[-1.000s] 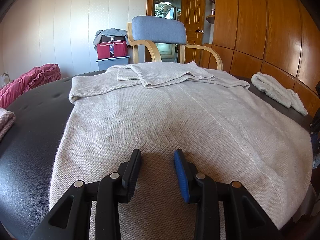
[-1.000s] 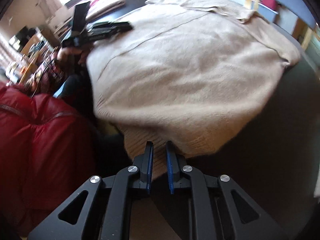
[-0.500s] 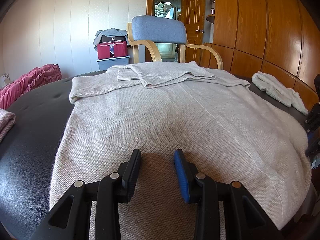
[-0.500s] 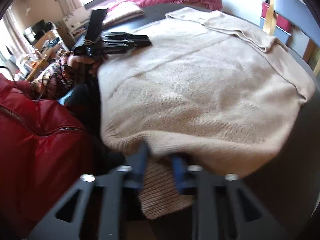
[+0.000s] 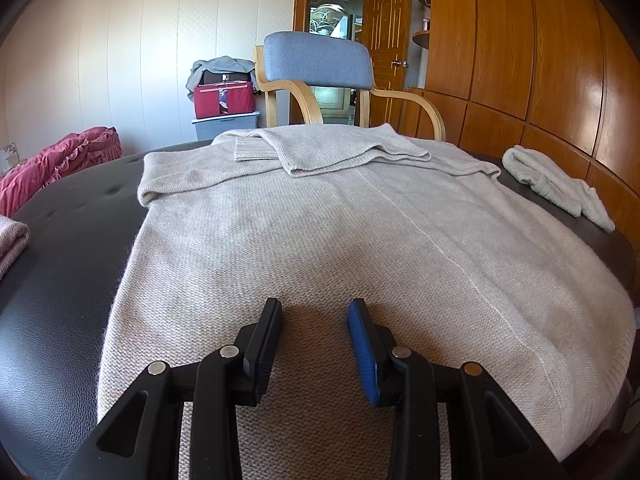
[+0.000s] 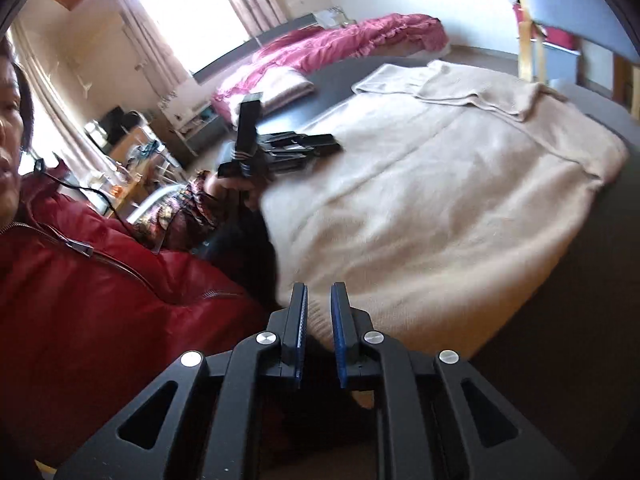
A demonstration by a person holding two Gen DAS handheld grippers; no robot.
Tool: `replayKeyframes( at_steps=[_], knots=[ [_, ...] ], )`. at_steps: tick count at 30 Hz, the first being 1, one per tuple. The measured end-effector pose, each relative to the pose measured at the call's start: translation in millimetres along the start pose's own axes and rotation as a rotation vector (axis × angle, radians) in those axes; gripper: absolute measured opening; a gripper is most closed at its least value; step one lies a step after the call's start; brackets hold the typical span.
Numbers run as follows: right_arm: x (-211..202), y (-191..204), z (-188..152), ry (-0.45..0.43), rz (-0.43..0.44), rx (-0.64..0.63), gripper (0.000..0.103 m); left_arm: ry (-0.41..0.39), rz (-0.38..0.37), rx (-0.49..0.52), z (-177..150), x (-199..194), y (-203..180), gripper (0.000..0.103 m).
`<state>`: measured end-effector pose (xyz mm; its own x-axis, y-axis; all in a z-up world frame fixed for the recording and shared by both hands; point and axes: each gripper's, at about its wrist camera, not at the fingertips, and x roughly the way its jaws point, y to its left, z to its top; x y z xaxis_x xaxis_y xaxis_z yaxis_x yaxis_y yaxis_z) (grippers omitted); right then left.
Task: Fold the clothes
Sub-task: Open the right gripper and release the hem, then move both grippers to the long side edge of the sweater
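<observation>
My right claw (image 6: 318, 332) has just been closing and now pinches the hem corner of the beige sweater (image 6: 440, 200), which spreads away from it across the black table (image 6: 580, 280), collar end farthest off. Its long axis runs straight ahead of both claws, so the fold goes forward. My left claw (image 5: 314, 344) stands apart, hovering just above the hem with nothing between its pads. Cloth inside the right pinch is blurred, so how much is caught is hard to judge; the hem corner under my left claw is hidden
</observation>
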<state>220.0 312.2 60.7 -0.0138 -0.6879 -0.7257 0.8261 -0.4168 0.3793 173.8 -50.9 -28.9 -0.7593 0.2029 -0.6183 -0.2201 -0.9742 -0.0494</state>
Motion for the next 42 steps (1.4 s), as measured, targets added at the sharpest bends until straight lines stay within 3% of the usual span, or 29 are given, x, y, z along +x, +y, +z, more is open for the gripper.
replayKeyframes(
  at_steps=[5,10,13,16,17,19,25,27,30,32,34,36,37,39,42],
  knots=[
    [23.8,-4.9,-15.6,0.168,-0.111,0.012,0.015,-0.001,0.004,0.003,-0.4,-0.1,-0.7,0.035],
    [42.7,-8.0,-28.1,0.237,-0.080,-0.004,0.041,0.001,0.006,0.004,-0.2,0.7,-1.1,0.035],
    [47.3,-1.5,-19.0,0.149,-0.115,-0.051,0.041,0.000,0.011,0.008,-0.5,0.8,-1.6,0.035],
    [45.7,-7.1,-11.8,0.049,-0.049,0.009,0.041,0.000,0.011,0.009,-0.3,0.7,-1.6,0.035],
    [47.5,-9.3,-10.3,0.039,-0.012,0.034,0.041,0.000,0.010,0.009,-0.2,0.6,-1.5,0.035],
    [50.7,-2.8,-11.8,0.058,0.040,-0.007,0.017,0.000,0.008,0.007,-0.2,0.7,-1.4,0.035],
    [33.3,26.8,-22.8,0.065,0.201,-0.103,0.017,-0.001,0.004,0.005,-0.1,0.1,0.3,0.035],
    [28.7,27.2,-26.2,0.093,0.125,-0.117,0.017,-0.001,0.004,0.005,-0.5,-0.2,0.1,0.035],
    [21.9,7.6,-28.6,0.106,0.016,-0.031,0.018,0.003,0.005,0.008,0.1,-1.4,0.1,0.035],
    [15.1,-13.0,-25.2,0.072,-0.065,0.063,0.029,0.016,0.023,0.034,1.6,-4.5,-1.4,0.035],
    [5.8,-35.4,-24.1,0.026,-0.154,0.161,0.056,0.024,0.059,0.074,2.6,-9.1,-2.5,0.035],
    [-3.2,-57.4,-23.2,-0.019,-0.238,0.256,0.061,0.018,0.140,0.131,1.3,-17.1,0.4,0.035],
    [-5.1,-65.2,-25.2,-0.028,-0.240,0.288,0.061,0.015,0.168,0.141,0.5,-21.1,5.5,0.035],
    [-7.3,-79.4,-28.5,-0.043,-0.251,0.337,0.061,0.013,0.173,0.079,-1.0,-30.1,28.0,0.035],
    [3.1,-91.5,-33.7,-0.049,-0.224,0.394,0.063,0.041,0.138,-0.130,-7.0,-41.3,80.7,0.035]
  ],
)
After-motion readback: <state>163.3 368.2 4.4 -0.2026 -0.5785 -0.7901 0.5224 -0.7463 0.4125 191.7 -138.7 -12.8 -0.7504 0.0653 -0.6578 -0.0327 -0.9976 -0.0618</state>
